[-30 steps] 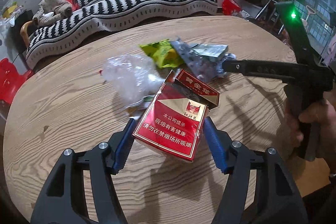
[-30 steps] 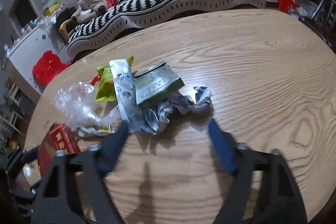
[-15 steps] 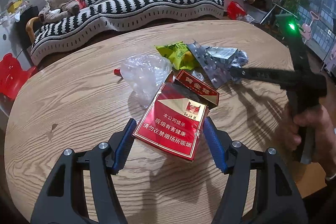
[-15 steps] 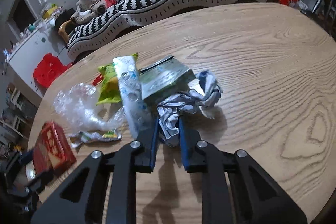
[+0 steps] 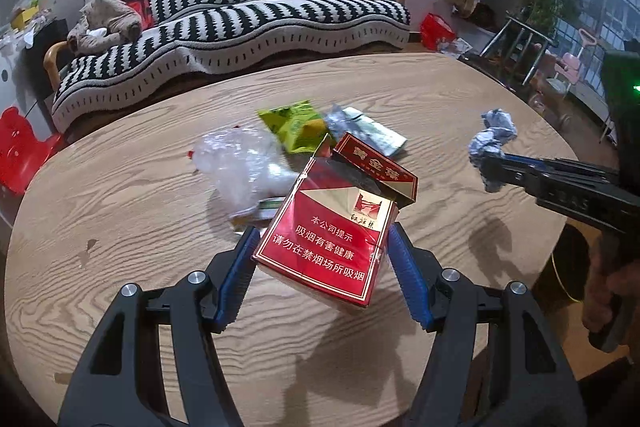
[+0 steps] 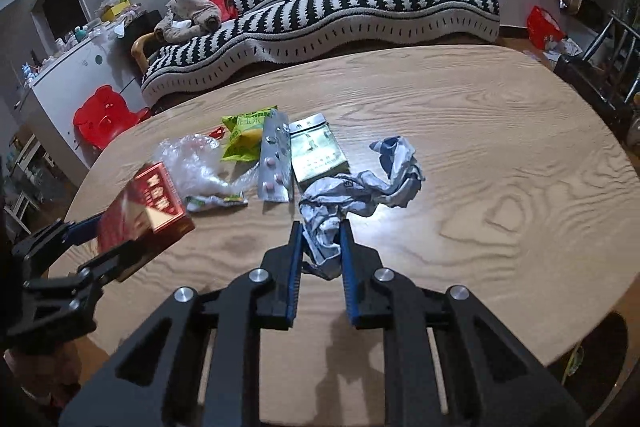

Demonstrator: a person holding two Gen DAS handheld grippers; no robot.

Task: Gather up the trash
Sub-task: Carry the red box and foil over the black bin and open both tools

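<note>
**Both tools loaded over the desk**

Left wrist view: the left tool (image 5: 320, 259) has its blue pads spread wide and pressed to the sides of a red box (image 5: 326, 239), lid flipped open, held just above the wooden desk (image 5: 120, 195). Beyond it lie a clear bag (image 5: 240, 167), a green packet (image 5: 296, 127) and a pale sachet (image 5: 376, 139). At right, the right tool (image 5: 490, 171) carries a paper wad (image 5: 492, 143) clear of the desk.

Right wrist view: the right tool (image 6: 320, 247) has just been closing and now stands nearly shut, pinching the paper wad (image 6: 360, 191) between its pads. A pill strip (image 6: 274, 163) and the sachet (image 6: 316, 155) lie just beyond. The red box (image 6: 148, 207) hangs at left in the left tool (image 6: 86, 247).
</note>
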